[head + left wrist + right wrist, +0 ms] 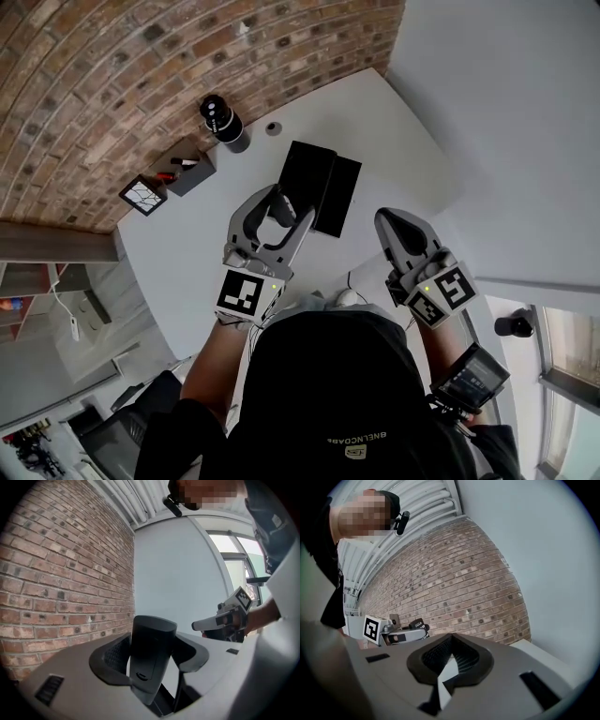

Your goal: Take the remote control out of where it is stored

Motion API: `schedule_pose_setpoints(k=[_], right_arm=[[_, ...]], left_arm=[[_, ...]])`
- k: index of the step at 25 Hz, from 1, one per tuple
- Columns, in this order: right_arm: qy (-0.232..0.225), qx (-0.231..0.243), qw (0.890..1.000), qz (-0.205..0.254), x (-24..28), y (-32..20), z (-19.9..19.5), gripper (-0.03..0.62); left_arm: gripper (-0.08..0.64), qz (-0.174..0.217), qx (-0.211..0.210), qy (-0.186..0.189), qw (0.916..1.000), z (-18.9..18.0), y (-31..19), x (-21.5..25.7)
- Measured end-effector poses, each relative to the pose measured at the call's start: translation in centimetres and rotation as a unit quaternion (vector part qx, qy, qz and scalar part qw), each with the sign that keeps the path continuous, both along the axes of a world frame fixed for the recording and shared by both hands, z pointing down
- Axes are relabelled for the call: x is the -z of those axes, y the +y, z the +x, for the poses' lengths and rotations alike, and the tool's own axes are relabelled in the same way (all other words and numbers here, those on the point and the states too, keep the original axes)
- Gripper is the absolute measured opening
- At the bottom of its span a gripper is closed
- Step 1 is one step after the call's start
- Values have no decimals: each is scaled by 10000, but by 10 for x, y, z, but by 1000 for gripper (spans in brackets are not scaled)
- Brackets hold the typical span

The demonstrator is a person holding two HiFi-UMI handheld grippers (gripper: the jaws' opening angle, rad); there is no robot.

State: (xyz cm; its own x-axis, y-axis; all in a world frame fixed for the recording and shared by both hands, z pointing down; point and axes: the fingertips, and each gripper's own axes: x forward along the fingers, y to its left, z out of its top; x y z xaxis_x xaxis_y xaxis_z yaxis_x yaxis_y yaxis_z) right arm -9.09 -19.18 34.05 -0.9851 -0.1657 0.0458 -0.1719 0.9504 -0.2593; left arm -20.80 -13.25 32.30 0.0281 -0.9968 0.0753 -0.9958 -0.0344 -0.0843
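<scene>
1. Nearest, the left gripper (286, 208) has its jaws pinching the dark remote control (150, 653), which stands upright between them above the white table (187, 253); the right gripper (394, 225) is level beside it, jaws pressed together on nothing.
2. Just beyond, a black box (323, 183) lies on the table.
3. Farther off, a black cylinder (220, 120) and a grey tray (183, 167) sit near the brick wall (141, 66); a plain white wall (506, 112) closes the right.

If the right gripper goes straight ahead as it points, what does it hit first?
Probably the brick wall, near its corner with the white wall. Nothing stands ahead of the right gripper before that; the left gripper sits off to the side. Depth is hard to judge.
</scene>
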Motion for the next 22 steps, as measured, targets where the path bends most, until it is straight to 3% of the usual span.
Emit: schedule_pose_setpoints(k=[3,16,22], right_arm=[[-225,199,9995,-37,13,8,-15,6],[-43,616,9976,321,19,30,-51,6],[-19,721,9959,541,23,42,-57,5]], left_arm=[[253,58,116,52,9999,-4,11,7],[252,599,467,140,9970,-23,53,26],[250,619,536,215,9964,-29,63,22]])
